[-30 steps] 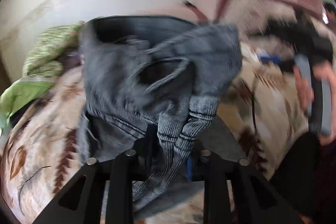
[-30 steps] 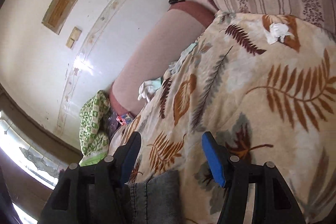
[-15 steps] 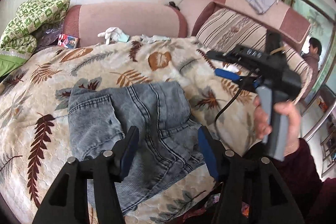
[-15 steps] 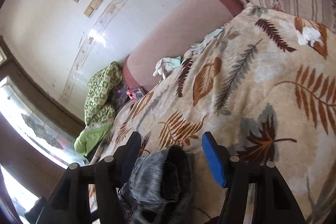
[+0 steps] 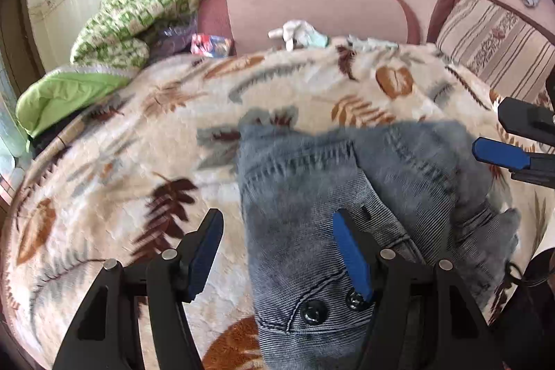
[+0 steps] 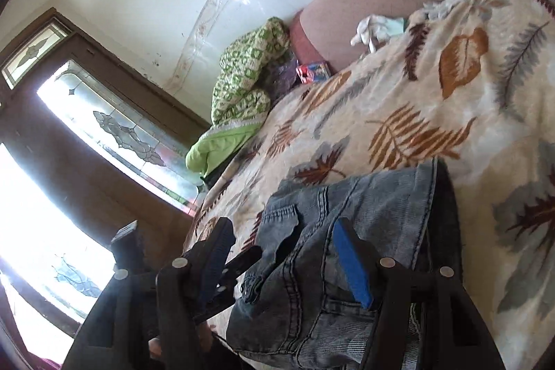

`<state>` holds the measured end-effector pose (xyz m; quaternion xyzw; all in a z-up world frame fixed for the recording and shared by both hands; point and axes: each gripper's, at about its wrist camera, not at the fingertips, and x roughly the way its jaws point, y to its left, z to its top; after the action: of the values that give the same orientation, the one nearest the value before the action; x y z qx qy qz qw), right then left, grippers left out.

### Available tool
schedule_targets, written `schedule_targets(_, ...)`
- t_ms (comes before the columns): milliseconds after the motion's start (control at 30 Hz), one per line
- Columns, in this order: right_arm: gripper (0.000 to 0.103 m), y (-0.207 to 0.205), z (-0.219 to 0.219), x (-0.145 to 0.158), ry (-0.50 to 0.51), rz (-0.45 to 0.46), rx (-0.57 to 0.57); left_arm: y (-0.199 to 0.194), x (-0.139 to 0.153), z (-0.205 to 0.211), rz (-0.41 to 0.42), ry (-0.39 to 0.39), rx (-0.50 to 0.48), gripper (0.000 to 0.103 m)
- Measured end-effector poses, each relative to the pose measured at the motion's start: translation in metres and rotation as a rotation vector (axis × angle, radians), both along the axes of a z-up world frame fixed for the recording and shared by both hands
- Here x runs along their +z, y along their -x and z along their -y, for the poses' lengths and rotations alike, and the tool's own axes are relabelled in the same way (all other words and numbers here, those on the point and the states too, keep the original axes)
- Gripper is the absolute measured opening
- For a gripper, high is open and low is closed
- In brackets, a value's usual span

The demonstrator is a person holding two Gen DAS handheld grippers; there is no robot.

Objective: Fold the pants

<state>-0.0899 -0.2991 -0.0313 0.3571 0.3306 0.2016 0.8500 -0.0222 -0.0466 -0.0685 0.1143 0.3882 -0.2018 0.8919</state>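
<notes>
The pants [image 5: 364, 196] lie bunched on the blanket [image 5: 138, 162], at its near edge and toward the right in the left wrist view. The blanket covers a sofa; the backrest [image 5: 312, 13] runs along its far side, against the wall. A quilt [image 5: 138, 19] is piled at the far left corner, with a small packet [image 5: 211, 44] just right of it. Rags [image 5: 298, 32] lie at the blanket's far edge, and a cushion [image 5: 496, 40] leans at far right.

Bare blanket [image 5: 114, 196] left of the folded jeans [image 5: 312, 196] lies open; green quilt [image 5: 138, 19] crowds the far corner.
</notes>
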Motion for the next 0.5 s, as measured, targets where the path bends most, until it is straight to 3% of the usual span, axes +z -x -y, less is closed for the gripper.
schedule_targets(167,0.064,-0.010,0.004,-0.042,-0.090,-0.195,0.050,-0.010,-0.013,-0.018,-0.034,0.057,0.008,0.079)
schedule_targets(267,0.064,0.000,0.008,-0.056,-0.132,-0.225,0.053,-0.016,-0.016,-0.025,-0.066,0.096,0.010,0.082)
schedule_targets(500,0.065,0.040,-0.018,-0.062,0.037,-0.247,0.103,-0.015,-0.014,-0.026,-0.078,0.109,0.004,0.082)
